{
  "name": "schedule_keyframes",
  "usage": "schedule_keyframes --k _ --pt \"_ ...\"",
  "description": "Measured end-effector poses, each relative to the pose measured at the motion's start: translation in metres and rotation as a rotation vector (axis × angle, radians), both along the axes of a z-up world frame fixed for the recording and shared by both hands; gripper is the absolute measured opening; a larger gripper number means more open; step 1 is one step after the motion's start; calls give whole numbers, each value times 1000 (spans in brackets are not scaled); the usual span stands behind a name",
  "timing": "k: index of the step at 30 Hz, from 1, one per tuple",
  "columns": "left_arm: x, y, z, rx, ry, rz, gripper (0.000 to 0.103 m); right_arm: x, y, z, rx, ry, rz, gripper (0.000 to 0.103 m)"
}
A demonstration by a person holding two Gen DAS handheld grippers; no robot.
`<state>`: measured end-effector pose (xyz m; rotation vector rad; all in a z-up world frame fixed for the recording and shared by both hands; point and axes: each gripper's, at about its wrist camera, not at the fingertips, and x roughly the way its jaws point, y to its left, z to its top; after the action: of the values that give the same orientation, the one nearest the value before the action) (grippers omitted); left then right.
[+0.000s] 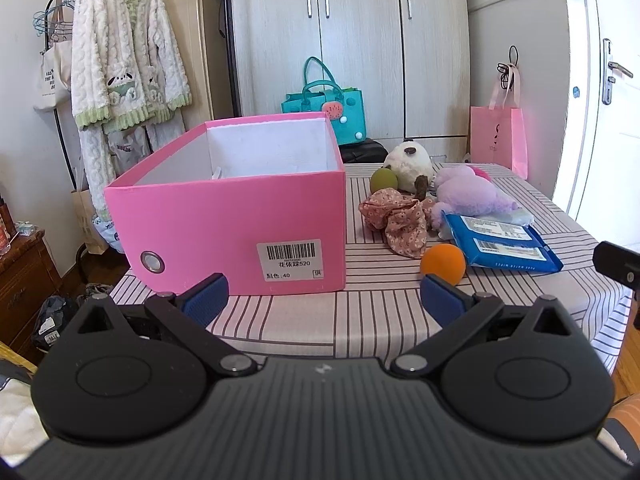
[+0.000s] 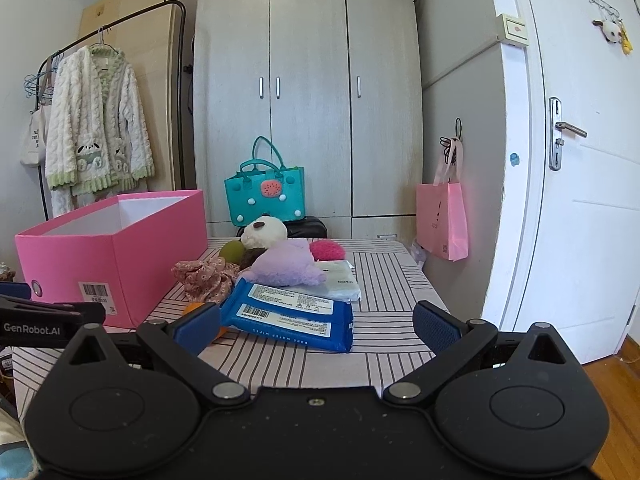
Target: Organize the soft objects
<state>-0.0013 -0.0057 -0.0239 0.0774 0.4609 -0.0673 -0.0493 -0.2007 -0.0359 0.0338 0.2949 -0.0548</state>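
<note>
An open pink box stands on the striped table; it also shows in the right wrist view. Right of it lie an orange ball, a floral cloth, a green ball, a white plush, a purple plush and a blue wipes pack. My left gripper is open and empty before the box. My right gripper is open and empty just before the wipes pack, with the purple plush and a pink pom behind.
A teal bag and a wardrobe stand behind the table. A pink paper bag hangs by the white door. A clothes rack with a fleece robe is at the left.
</note>
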Motion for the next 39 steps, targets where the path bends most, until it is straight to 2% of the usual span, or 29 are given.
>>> schedule_keyframes --k 10,16,25,29,39 --pt "-2 2 -1 -13 -18 0 103 1 1 -4 -2 4 -6 103" --pt "-8 6 -2 -92 -50 -11 103 2 2 -4 -5 -1 -4 103" --pt "-17 -2 -6 -56 -97 -46 103 1 1 -6 2 0 0 103" --pt "-16 -3 -13 -73 -58 -83 103 -1 1 -7 0 -5 -6 103" --pt "-15 -6 -21 -66 -32 -73 103 5 -2 -9 12 6 -12 103"
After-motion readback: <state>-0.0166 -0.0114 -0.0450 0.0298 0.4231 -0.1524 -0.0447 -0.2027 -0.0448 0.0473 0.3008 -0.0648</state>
